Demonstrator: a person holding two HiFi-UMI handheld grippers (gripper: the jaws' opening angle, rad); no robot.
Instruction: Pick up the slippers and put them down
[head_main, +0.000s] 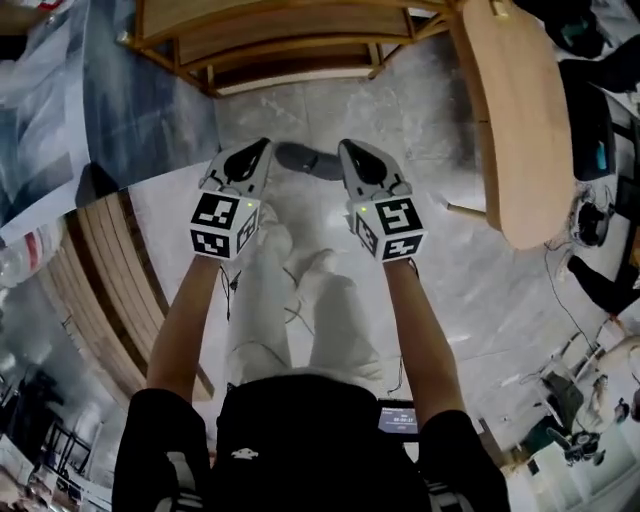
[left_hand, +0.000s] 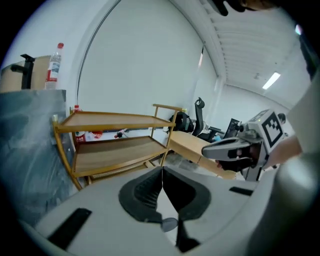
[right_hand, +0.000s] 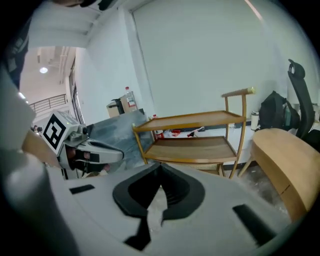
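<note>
In the head view a dark grey slipper (head_main: 308, 160) lies on the pale marble floor, showing between my two raised grippers. My left gripper (head_main: 258, 150) is held up to the slipper's left and my right gripper (head_main: 350, 152) to its right, both well above the floor. Each gripper view shows its own jaws closed tip to tip with nothing between them: the left gripper (left_hand: 161, 172) and the right gripper (right_hand: 160, 175). Each also shows the other gripper beside it, the right gripper (left_hand: 235, 150) and the left gripper (right_hand: 87, 150). No slipper appears in either gripper view.
A two-tier wooden rack (head_main: 270, 40) (left_hand: 115, 145) (right_hand: 195, 140) stands ahead. A curved wooden tabletop (head_main: 515, 120) (right_hand: 285, 160) is to the right, and a grey marbled panel (head_main: 150, 100) to the left. The person's white shoes (head_main: 300, 255) stand below the grippers. Cables lie at the far right.
</note>
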